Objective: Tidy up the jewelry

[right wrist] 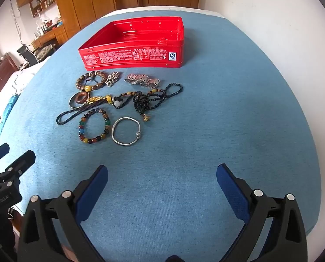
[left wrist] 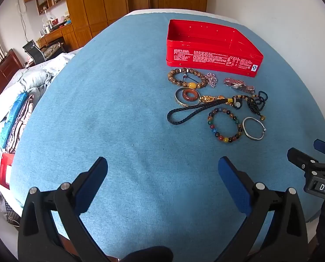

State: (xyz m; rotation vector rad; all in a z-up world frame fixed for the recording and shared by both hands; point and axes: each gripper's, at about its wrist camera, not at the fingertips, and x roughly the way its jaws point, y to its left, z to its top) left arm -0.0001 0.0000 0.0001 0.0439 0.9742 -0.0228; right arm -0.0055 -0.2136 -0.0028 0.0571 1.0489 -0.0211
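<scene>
Red tin [right wrist: 131,57] sits empty behind the jewelry, both grippers' fingers [right wrist: 101,183] released w/ nothing held; take the silver bangle [right wrist: 126,131] first, approaching low

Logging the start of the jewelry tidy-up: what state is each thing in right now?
Red tin: lidless, looks empty.
Multicolored bead bracelet: flat on the cloth, outside the tin.
Silver bangle: flat on the cloth, untouched.
Black bead necklace: loosely heaped.
Brown bead bracelet: lying just before the tin.
Left gripper: open, empty.
Right gripper: open, empty.
</scene>
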